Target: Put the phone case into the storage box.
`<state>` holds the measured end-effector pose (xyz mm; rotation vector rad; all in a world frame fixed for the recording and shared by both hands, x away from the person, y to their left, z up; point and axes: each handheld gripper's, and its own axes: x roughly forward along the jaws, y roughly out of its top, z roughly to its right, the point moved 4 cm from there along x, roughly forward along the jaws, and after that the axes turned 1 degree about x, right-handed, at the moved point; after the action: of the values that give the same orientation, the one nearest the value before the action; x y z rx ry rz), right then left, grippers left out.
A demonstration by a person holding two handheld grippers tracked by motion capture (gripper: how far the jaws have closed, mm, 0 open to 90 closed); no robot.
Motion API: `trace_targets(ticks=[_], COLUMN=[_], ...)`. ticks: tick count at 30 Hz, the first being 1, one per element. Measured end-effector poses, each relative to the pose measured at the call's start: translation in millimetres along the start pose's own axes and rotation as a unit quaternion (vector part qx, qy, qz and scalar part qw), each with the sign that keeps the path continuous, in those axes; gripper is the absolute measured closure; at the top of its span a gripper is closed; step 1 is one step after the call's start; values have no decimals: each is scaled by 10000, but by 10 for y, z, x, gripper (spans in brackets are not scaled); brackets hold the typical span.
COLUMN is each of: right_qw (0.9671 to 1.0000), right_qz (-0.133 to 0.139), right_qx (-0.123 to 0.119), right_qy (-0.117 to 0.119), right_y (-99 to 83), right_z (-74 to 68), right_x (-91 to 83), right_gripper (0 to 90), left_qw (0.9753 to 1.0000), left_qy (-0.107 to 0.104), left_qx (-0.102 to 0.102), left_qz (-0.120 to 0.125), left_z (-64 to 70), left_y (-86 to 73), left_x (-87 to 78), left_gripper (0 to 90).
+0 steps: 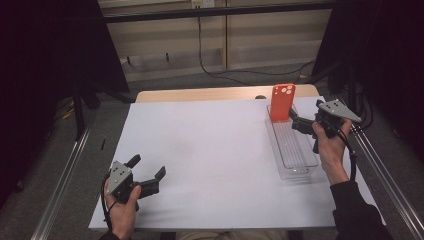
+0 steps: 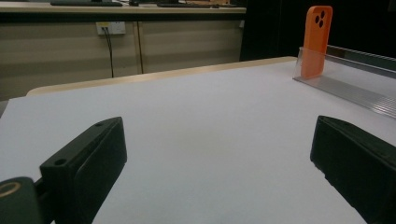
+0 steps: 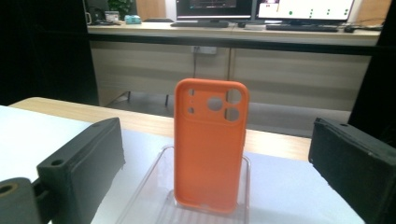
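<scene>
Here the right gripper (image 1: 296, 120) hangs spread just beside the orange phone case (image 1: 282, 102), which stands upright in the clear tray (image 1: 300, 167). The left gripper (image 1: 148, 170) rests spread, well apart.

Lab, monitors (image 3: 261, 9) on bench, railed table (image 1: 200, 93)

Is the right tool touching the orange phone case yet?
Apart. The right gripper view shows the right tool open, its jaws standing wide on either side of the orange phone case, with clear gaps showing the tray and table between them.
</scene>
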<state>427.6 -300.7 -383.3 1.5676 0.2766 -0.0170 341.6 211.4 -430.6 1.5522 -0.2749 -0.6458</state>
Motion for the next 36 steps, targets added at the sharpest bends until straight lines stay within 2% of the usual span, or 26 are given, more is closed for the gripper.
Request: trace_targets(ticks=[3, 13, 15, 36], right_qw=[10000, 9998, 9998, 9999], right_qz=[16, 146, 104, 27], right_qx=[38, -108, -150, -9], right_qy=[-11, -5, -2, -116], right_y=[-34, -117, -142, -439], right_z=[-9, -122, -140, -276], right_x=[-80, -372, -434, -912], right_gripper=[25, 27, 27, 9], left_qw=[10000, 10000, 10000, 10000], left_qy=[-14, 20, 56, 10], left_qx=[21, 22, 20, 22], left_qz=[-4, -12, -1, 8], left_z=[9, -4, -7, 4], left_y=[-1, -8, -9, -9], left_x=[-10, -47, -51, -85], left_gripper=[36, 36, 36, 36])
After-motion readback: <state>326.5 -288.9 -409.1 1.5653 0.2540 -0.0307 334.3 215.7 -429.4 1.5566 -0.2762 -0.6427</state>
